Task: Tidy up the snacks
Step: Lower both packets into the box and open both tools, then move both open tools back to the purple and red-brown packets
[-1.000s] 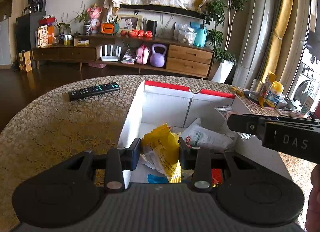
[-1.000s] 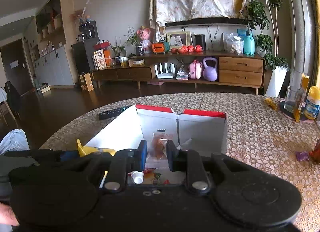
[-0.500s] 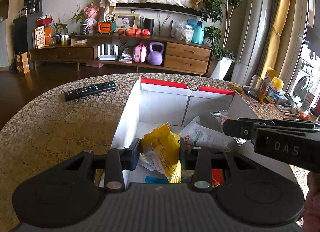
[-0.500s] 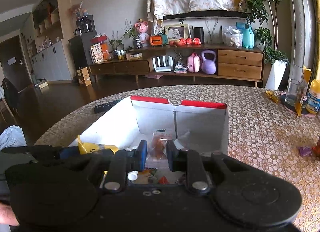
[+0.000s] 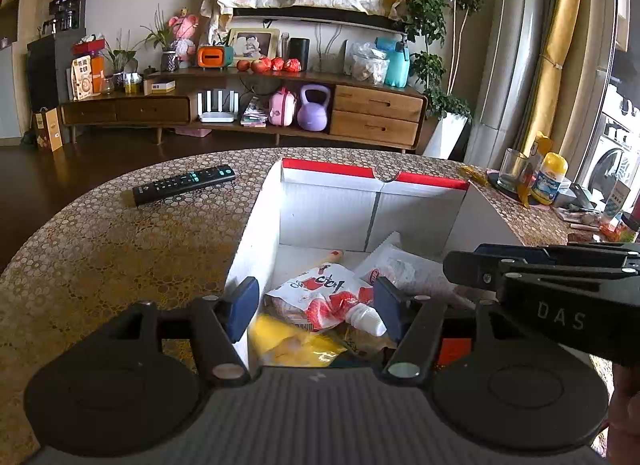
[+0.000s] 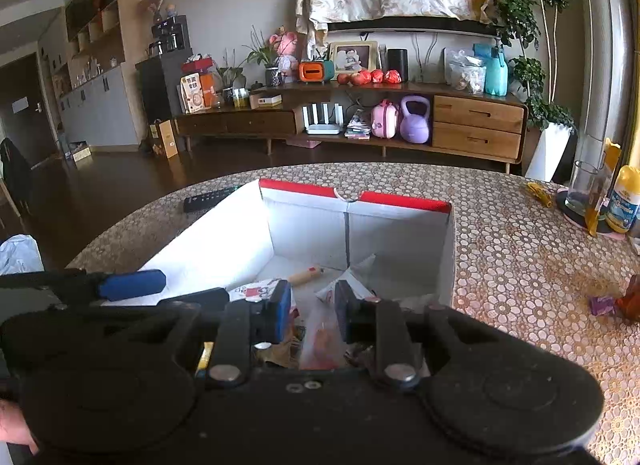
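A white cardboard box with a red rim (image 5: 376,175) (image 6: 352,201) stands open on the table and holds several snacks. My left gripper (image 5: 314,307) hovers over its near left corner. Its jaws are opening, and a blurred yellow snack bag (image 5: 288,345) lies loose below them beside a red-and-white pouch (image 5: 328,293). My right gripper (image 6: 312,303) hangs over the box's near right side. Its jaws are opening slightly, and a clear packet of reddish snack (image 6: 320,341) sits low between the fingers, blurred and below the pads. Each gripper shows in the other's view (image 5: 450,271) (image 6: 168,291).
A black remote (image 5: 184,185) lies left of the box on the patterned tablecloth (image 5: 100,245). At the right edge stand a glass (image 5: 514,169) and a yellow-capped bottle (image 5: 550,181). A purple wrapped sweet (image 6: 602,303) lies right of the box. A hand shows at the lower right.
The left jaws have spread and the yellow bag has dropped from between them into the box. The clear packet has slid down from between the right pads.
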The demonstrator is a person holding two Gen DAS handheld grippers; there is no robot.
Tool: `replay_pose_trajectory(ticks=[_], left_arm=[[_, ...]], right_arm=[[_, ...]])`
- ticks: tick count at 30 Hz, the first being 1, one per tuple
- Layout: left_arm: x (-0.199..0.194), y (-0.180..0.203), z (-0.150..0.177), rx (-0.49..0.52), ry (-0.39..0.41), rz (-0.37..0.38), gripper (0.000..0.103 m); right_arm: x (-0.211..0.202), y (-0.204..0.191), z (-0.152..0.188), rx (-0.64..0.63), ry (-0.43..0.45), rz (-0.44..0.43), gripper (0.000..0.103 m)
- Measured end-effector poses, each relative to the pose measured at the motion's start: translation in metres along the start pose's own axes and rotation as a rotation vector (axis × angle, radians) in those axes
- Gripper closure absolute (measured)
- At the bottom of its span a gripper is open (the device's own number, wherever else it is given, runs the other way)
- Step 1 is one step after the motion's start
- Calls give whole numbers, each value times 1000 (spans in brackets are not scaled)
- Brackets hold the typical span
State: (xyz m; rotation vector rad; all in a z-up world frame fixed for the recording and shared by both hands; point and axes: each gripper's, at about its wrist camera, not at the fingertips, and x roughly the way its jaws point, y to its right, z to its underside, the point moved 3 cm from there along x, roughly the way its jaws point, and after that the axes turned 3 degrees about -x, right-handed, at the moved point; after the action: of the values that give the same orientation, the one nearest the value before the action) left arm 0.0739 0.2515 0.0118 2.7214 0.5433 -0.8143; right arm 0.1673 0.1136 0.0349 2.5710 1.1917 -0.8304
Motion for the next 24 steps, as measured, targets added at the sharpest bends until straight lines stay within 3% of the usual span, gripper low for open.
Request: replay_pose_trajectory(ticks=[11,13,15,17,18,19,24], left_arm=[[-18,5,0,-1,21,13,37],[-25,10,-1,2,32,31,29],[-33,19,-2,15,55,55,22],[-37,30,-3,33,60,86,22],[-39,37,-3,43,57,100,22],[-40,43,-3,51,56,109,22],[-43,77,0,92,50,182,22]], right_arm=[[-23,11,5,49,39,-2,72],[-36,17,8,74,75,2,70],[-49,24,12,96,109,14,62],[-66,31,18,113,149,43,32],[-73,34,21,116,170,58,24],[-82,39,24,117,195,73,20],[-111,63,38,154,225,145,18]])
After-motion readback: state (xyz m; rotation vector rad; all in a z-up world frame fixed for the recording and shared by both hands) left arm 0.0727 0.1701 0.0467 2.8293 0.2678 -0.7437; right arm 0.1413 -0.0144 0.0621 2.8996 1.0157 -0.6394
